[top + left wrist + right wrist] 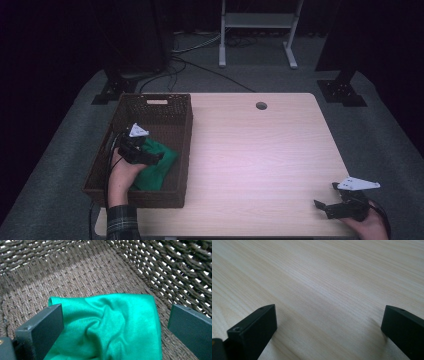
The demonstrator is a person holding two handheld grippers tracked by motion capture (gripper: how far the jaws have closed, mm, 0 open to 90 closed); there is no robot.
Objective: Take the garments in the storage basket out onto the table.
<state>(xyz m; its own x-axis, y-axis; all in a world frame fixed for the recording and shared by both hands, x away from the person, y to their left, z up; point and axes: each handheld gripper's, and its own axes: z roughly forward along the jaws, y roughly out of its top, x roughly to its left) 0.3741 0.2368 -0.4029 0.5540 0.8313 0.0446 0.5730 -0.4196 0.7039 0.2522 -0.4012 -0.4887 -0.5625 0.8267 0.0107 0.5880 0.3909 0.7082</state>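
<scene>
Left claw point(112, 322) wide over green cloth point(117, 325), basket point(75, 272)

Crumpled green cloth point(112, 325) in wicker basket point(165, 107)

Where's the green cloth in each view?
High view: green cloth lies in the near part of the wicker basket, left of the table, under the left gripper.
Left gripper view: cloth at lower centre on the basket floor, between the open jaws.
Right gripper view: bare tabletop ahead of the open jaws; cloth not in it.
Shared landmark: the basket's brown weave.
</scene>
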